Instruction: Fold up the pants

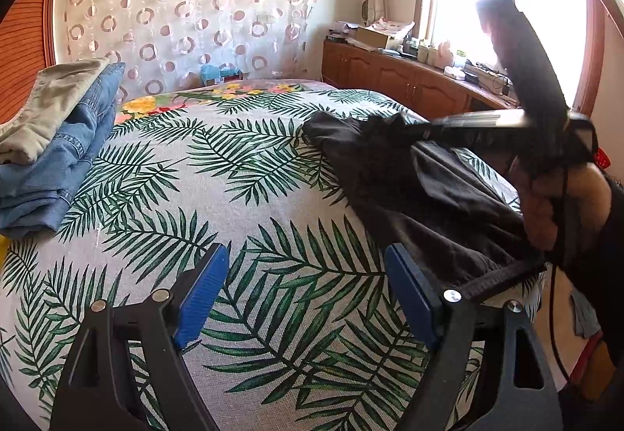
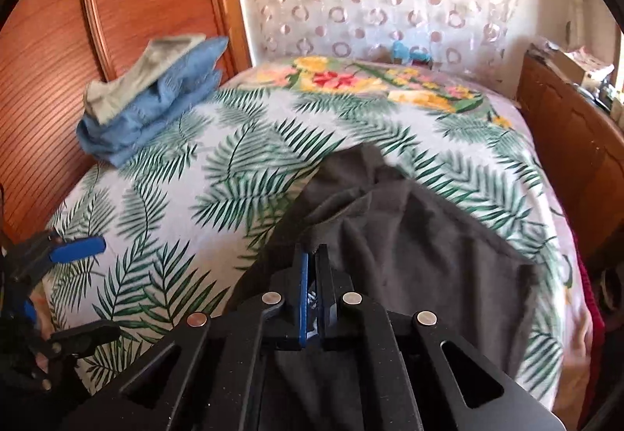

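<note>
The left gripper [image 1: 306, 298] is spread over bare bedspread [image 1: 241, 173], black pants [image 1: 429, 204] right of it. Only the right wrist view shows the right gripper [image 2: 312, 275] pressed together over the pants; whether cloth is pinched I cannot tell.

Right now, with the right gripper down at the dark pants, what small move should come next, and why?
Probably bring the open left gripper across to the dark pants and take the waistband edge. The right gripper is shut, apparently on the fabric, the pants lie bunched, and the left hovers empty over the leaf-print bedspread.
</note>
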Motion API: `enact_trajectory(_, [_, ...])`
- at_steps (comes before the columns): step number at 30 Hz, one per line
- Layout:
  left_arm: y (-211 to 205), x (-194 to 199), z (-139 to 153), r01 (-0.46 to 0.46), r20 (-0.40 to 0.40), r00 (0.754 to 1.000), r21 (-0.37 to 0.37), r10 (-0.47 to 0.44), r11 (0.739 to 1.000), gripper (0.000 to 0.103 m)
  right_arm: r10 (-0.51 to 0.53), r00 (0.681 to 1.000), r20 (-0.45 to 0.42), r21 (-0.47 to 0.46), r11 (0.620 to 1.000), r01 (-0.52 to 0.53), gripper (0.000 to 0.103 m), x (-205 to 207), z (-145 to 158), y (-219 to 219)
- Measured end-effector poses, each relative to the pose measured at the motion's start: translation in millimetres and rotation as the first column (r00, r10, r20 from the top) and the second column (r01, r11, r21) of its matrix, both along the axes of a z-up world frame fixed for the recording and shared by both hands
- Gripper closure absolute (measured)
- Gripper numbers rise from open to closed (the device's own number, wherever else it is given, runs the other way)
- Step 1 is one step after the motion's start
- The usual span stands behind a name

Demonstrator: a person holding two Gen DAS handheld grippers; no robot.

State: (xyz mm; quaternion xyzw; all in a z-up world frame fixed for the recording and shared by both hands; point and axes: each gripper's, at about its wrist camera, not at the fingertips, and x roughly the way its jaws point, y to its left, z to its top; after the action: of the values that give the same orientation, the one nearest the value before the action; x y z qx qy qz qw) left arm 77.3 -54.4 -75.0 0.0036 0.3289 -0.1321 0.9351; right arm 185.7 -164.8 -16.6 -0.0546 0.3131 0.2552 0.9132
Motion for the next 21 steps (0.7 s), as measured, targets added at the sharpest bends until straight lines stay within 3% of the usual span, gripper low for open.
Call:
enact_trajectory(6, [-0.6, 0.1, 0.3, 0.004, 0.001, 1.0, 0.004, -0.004, 1.0, 0.02, -0.08, 0.995, 0.052, 0.018, 0.997, 0.079, 0.1, 3.8, 15.4, -28.9])
enact_trajectory(12, [-0.8, 0.0, -0.4, 0.006, -0.001, 1.0, 0.003, -0.006, 1.0, 0.02, -0.184, 0.983, 0.025, 0.038, 0.982, 0.183, 0.1, 19.2, 9.5, -58.3])
enact_trajectory(17, [-2.0, 0.2, -2.1, 0.007, -0.006, 1.0, 0.004, -0.007, 1.0, 0.02, -0.256, 0.967, -0.016, 0.052, 0.965, 0.256, 0.076, 25.8, 5.2, -73.9])
enact_trajectory(21, [-4.0, -0.1, -3.8, 0.009, -0.009, 1.0, 0.005, -0.009, 1.0, 0.02, -0.259, 0.965, -0.037, 0.052, 0.964, 0.261, 0.074, 29.2, -3.1, -69.2])
